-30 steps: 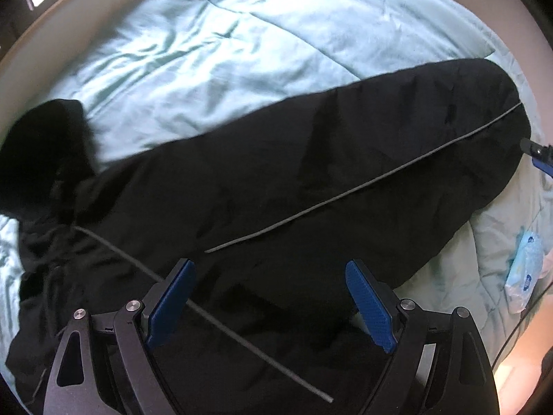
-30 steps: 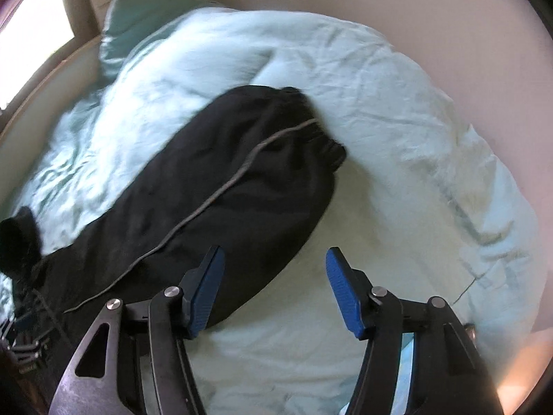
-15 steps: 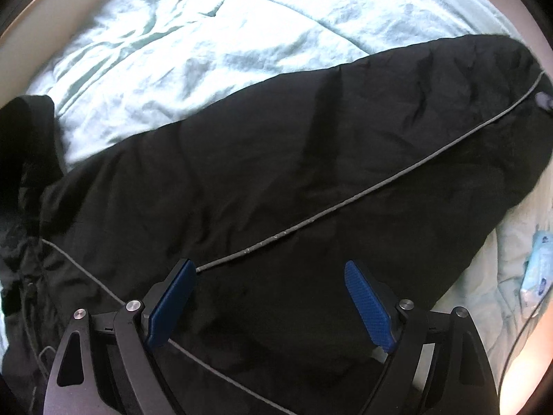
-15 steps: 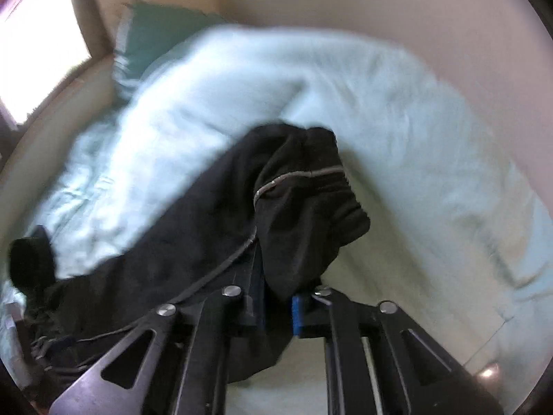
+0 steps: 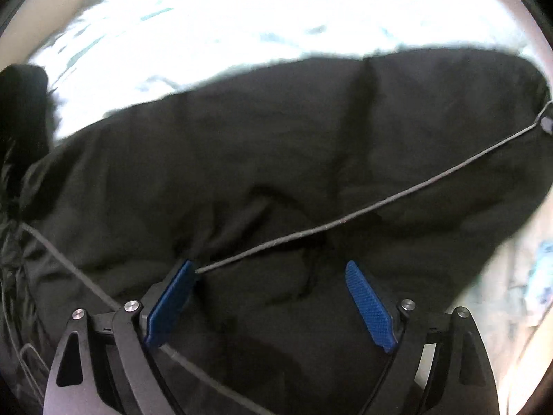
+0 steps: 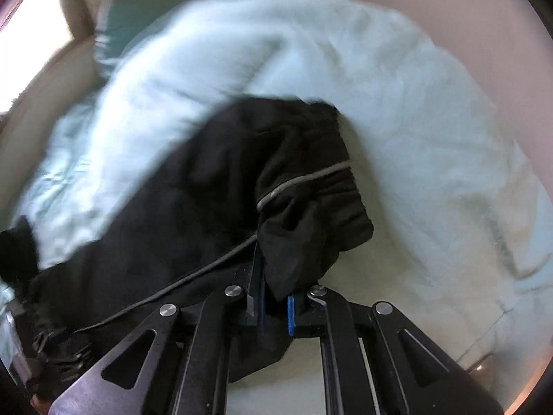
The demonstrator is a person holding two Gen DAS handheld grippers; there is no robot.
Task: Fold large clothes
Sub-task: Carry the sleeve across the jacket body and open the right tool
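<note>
While left tool (image 5: pixel 269 269) gapes, right tool (image 6: pixel 274 299) pinches black trousers (image 6: pixel 304 207).

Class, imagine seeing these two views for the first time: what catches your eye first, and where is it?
A big black garment with a thin grey stripe sprawls across a pale blue duvet. The right gripper is shut on a bunched end of it, low in its view. The left gripper is open right over the cloth.

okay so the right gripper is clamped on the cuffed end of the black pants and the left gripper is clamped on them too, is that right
Not quite. The right gripper is clamped on the cuffed end of the black pants, but the left gripper is open, its jaws spread over the fabric without pinching it. The left wrist view shows this.
</note>
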